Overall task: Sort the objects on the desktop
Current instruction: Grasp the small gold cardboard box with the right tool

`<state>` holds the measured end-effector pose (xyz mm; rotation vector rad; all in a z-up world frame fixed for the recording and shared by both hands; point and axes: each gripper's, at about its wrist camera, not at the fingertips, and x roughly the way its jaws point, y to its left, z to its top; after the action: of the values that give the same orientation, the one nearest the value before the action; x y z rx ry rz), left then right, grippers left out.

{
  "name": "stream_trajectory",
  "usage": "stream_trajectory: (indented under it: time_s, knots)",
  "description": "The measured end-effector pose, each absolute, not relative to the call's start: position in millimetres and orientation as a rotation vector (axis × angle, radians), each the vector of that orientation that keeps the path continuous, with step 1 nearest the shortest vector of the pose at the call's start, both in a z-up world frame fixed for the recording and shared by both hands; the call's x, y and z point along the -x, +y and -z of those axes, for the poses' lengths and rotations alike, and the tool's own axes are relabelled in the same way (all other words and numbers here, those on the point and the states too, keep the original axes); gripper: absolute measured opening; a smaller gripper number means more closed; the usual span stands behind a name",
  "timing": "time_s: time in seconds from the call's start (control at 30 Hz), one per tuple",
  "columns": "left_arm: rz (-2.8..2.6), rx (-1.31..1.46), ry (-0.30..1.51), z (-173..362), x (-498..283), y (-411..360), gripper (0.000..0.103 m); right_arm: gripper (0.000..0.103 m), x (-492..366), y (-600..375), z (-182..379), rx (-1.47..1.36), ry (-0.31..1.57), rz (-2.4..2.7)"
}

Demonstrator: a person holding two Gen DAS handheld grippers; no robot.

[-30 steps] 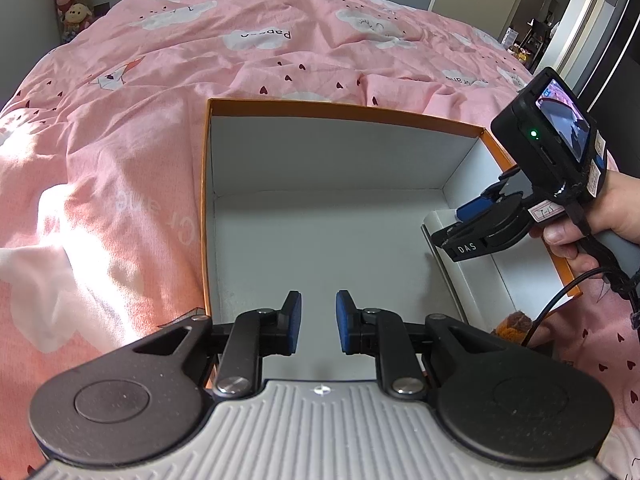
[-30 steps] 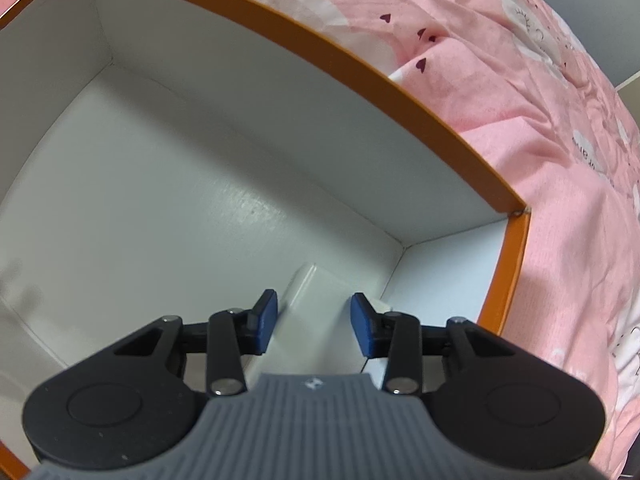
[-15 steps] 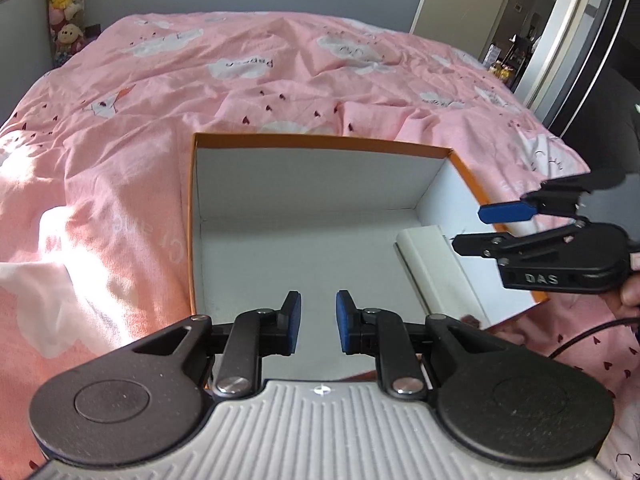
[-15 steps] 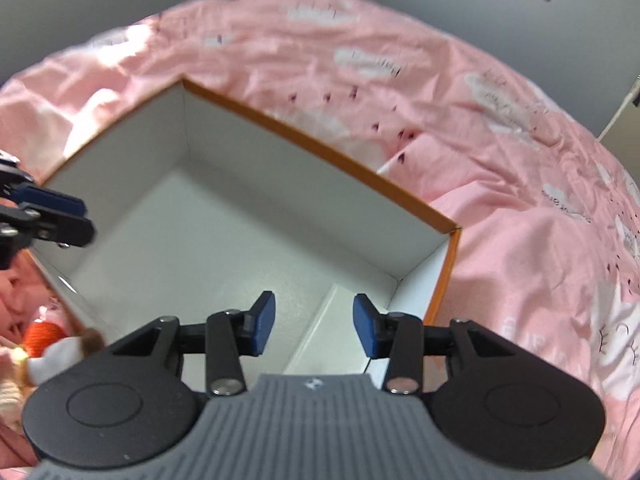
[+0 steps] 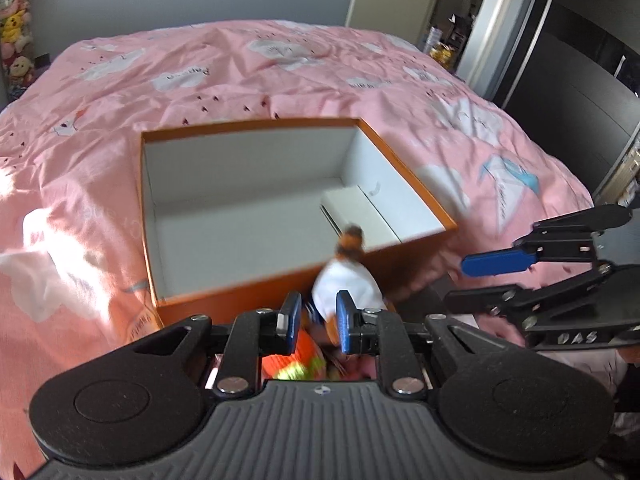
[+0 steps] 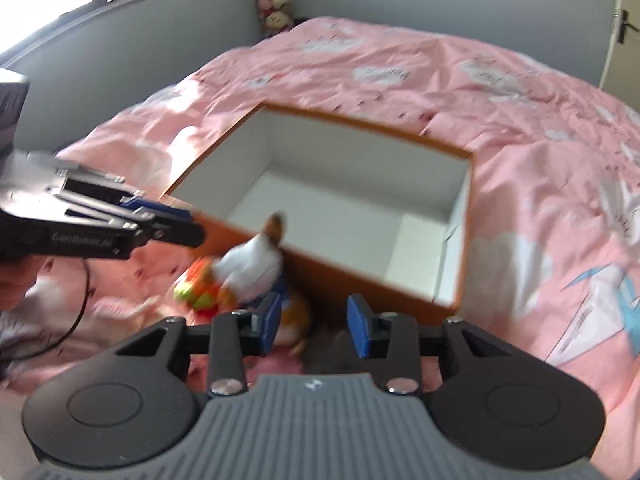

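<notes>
An orange box (image 5: pixel 256 296) is sitting open on the pink bedspread (image 5: pixel 100 120), a flat white item (image 5: pixel 356 216) lying at its right. A plush toy (image 5: pixel 344 284) is leaning against its near wall.

The right gripper (image 5: pixel 472 280) has white letters on its black side that read "DAS". The left gripper (image 6: pixel 188 224) has small white letters on its black side too, but they are too blurry to read. The pink bedcover (image 5: pixel 120 120) has words on its white cloud shapes, and these are too small and blurry to make out.
</notes>
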<state>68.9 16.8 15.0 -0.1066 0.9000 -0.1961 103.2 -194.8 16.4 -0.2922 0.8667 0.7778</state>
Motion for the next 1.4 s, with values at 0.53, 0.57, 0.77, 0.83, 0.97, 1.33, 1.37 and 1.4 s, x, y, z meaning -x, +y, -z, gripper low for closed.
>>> stream_trajectory:
  time_s: [0.53,0.57,0.77,0.83,0.97,1.33,1.37,1.4]
  knots:
    - [0.269,0.114,1.069,28.8,-34.7,0.1,0.02,0.063,-46.1,-156.3,45.3,0.548,0.977,-0.665]
    - [0.266,0.115,1.07,29.1,-33.8,0.7,0.02,0.065,-46.6,-154.2,48.8,0.549,0.986,-0.662]
    - [0.262,0.134,1.064,27.9,-33.4,4.9,0.02,0.081,-56.2,-148.9,70.0,0.587,1.009,-0.599]
    - [0.284,0.149,1.075,30.5,-36.1,3.7,0.021,0.08,-60.3,-152.7,72.2,0.566,1.027,-0.589]
    - [0.315,0.129,1.091,39.3,-39.0,-4.0,0.021,0.072,-70.3,-170.5,65.7,0.48,1.069,-0.612]
    - [0.425,0.162,1.154,57.3,-55.8,-22.7,0.032,0.046,-85.1,-218.6,31.5,0.303,1.095,-0.621]
    - [0.425,0.151,1.17,60.0,-57.5,-26.1,0.032,0.045,-84.9,-220.4,31.8,0.295,1.097,-0.615]
    - [0.423,0.142,1.184,62.9,-59.1,-29.1,0.032,0.045,-84.5,-220.8,32.9,0.29,1.1,-0.609]
